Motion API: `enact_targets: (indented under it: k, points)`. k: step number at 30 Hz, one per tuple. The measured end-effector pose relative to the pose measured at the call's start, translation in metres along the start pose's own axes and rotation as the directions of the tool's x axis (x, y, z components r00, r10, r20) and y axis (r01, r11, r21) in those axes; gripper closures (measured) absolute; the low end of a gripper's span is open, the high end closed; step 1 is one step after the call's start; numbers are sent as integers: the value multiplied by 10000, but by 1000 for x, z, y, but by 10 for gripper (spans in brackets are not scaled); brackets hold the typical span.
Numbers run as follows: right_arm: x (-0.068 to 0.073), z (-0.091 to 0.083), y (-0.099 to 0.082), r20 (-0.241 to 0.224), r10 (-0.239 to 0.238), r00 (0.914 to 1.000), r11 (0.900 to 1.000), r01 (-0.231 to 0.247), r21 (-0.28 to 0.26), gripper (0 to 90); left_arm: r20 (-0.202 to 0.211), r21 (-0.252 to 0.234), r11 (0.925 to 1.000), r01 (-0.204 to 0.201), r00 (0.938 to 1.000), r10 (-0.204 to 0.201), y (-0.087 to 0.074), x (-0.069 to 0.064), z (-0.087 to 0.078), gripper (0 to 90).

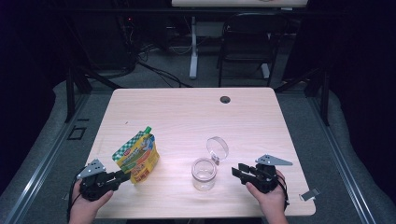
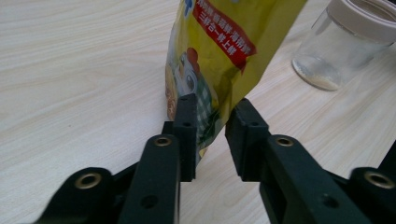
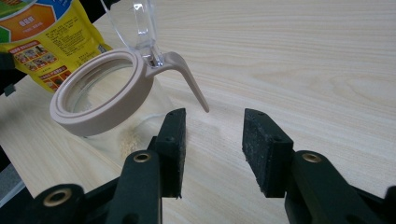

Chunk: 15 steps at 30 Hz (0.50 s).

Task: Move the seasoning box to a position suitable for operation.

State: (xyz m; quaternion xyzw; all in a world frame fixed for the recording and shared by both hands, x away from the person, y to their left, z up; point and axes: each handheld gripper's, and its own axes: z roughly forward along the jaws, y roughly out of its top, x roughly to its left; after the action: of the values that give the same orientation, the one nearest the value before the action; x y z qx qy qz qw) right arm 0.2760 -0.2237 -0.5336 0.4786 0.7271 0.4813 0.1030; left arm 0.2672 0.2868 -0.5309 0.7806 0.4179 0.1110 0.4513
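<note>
Left tool is seen at the table's near-left edge, held in a hand w/ its jaws aimed right toward the yellow pouch. Its jaws are parted a moderate way; in the left gripper view the pouch's lower corner sits btwn the two pads, touching or nearly touching the left one, while a clear gap is seen on the right side, so no grip is shown. Pouch is stood upright, tilted a bit, w/ a green cap at its top, just beside the tool tips.

Mid-table, a clear glass jar is seen, approx. central near the front edge. Its hinged lid is swung up & open; a beige rim and latch tab are shown in the right gripper view, w/ a little pale powder at the jar bottom.

Right tool is held near the table's front-right, jaws pointed left at the jar, near it but apart. Jaws are spread fairly wide & nothing is held btwn them.
</note>
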Motion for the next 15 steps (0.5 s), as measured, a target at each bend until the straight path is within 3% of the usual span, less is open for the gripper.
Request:
enact_targets:
  k: [5,9,15]
  points:
    - [0,0,-1,66,-45,10000,10000,45,60,596,31,-27,9993,370,9993,-370,-2,4,9,596]
    - [-1,-2,-2,104,38,9999,10000,-39,31,594,55,78,9989,462,9989,-462,-3,8,17,548]
    - [-2,-7,-6,274,56,9996,10000,-58,69,590,374,131,9956,929,9949,-933,-2,15,30,468]
